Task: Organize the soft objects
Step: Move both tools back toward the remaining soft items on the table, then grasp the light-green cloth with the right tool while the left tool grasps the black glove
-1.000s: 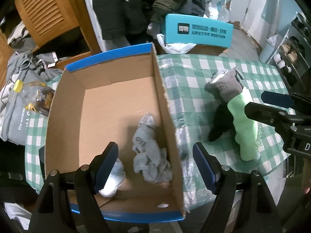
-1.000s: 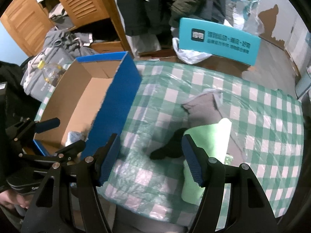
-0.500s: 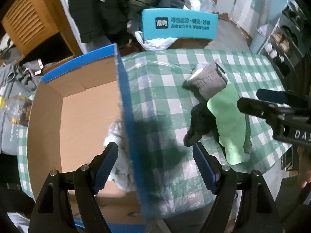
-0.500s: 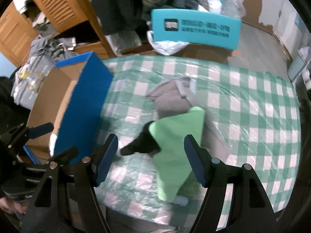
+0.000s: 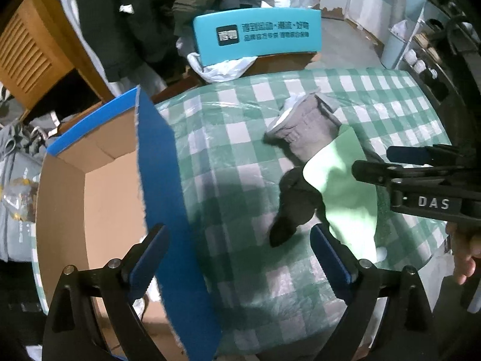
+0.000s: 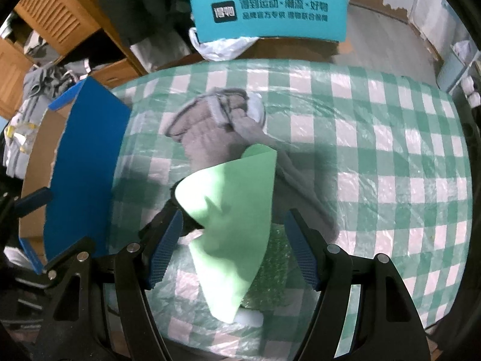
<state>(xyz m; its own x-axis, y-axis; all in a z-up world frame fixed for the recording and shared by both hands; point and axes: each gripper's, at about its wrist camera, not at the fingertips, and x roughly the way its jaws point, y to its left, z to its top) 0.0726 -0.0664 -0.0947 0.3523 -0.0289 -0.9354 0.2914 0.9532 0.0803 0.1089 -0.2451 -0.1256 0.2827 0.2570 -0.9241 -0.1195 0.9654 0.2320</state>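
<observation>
A pile of soft things lies on the green-checked tablecloth (image 5: 240, 138): a grey garment (image 5: 303, 129), a black sock (image 5: 291, 207) and a light green cloth (image 5: 342, 189). My left gripper (image 5: 240, 260) hangs over the right wall of the cardboard box (image 5: 99, 198). Its jaws are opening and hold nothing. My right gripper (image 6: 234, 248) stands open just above the green cloth (image 6: 231, 204), which lies between its fingers without touching the pads. The grey garment (image 6: 210, 126) lies beyond it. The black sock (image 6: 177, 213) is mostly hidden under the cloth.
A pale soft item (image 5: 141, 300) shows in the box. Behind the table stand a teal box (image 5: 258, 34), a white plastic bag (image 5: 222, 66), hanging dark coats and a wooden louvred cabinet (image 5: 27, 51). A hand (image 5: 463, 255) holds the right gripper. Green bubble wrap (image 6: 270, 264) lies under the cloth.
Both grippers moved right, from over the box toward the pile. The left jaws spread wider. The right gripper sank closer to the green cloth, which now lies between its fingers.
</observation>
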